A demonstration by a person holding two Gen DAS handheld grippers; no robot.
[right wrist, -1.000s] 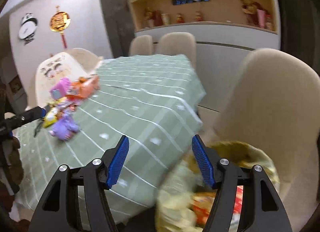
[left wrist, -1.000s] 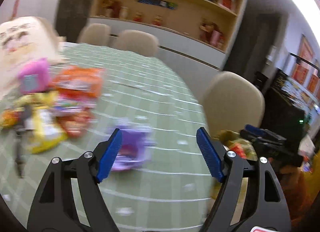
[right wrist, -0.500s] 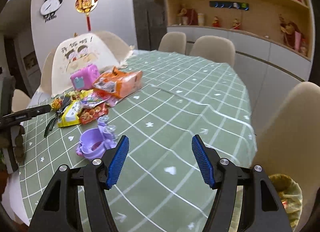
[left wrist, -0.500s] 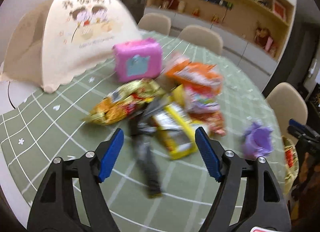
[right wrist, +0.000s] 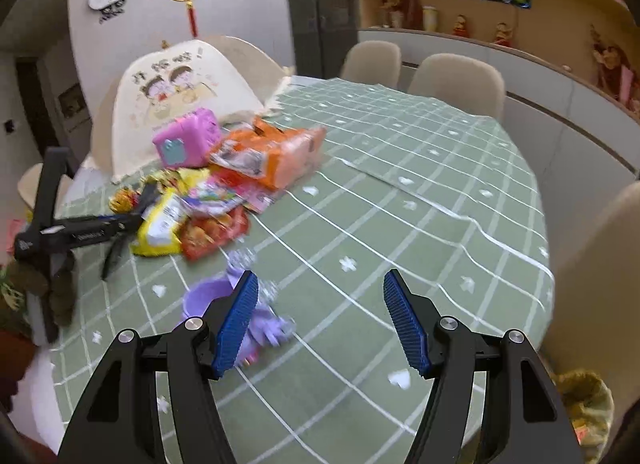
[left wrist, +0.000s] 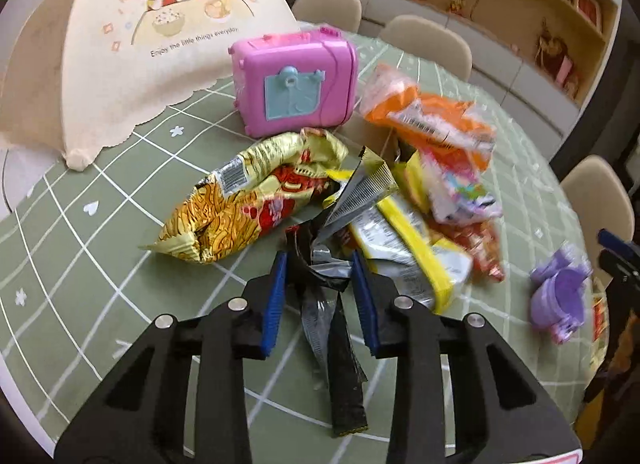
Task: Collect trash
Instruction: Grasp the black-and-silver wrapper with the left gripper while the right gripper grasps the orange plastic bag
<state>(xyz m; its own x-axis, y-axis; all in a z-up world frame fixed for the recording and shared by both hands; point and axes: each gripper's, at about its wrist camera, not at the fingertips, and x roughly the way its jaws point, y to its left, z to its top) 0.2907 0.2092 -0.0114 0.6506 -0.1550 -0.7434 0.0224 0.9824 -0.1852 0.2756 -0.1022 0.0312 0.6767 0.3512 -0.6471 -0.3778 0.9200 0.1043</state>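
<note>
My left gripper (left wrist: pixel 319 260) is down on the green checked table (left wrist: pixel 80 264) at the near side of a heap of snack wrappers. Its jaws are closing, with the crumpled end of a black and silver wrapper (left wrist: pixel 344 384) filling the gap between the blue pads. A gold noodle packet (left wrist: pixel 248 208), a yellow packet (left wrist: pixel 408 252) and an orange packet (left wrist: pixel 432 120) lie just beyond. My right gripper (right wrist: pixel 322 320) hovers open over the table with nothing between its fingers. A purple plastic toy (right wrist: pixel 208 300) sits left of the gap, partly behind the left finger.
A pink toy case (left wrist: pixel 296 84) and a cream food cover (left wrist: pixel 160 44) stand behind the heap. A yellowish bag (right wrist: pixel 584 396) holding wrappers hangs low beside the table edge at the right. Beige chairs (right wrist: pixel 456 80) ring the table.
My left gripper swung to the wrapper heap, came down close, and its jaws narrowed around the black wrapper. My right gripper swung from the bag back over the table near the purple toy.
</note>
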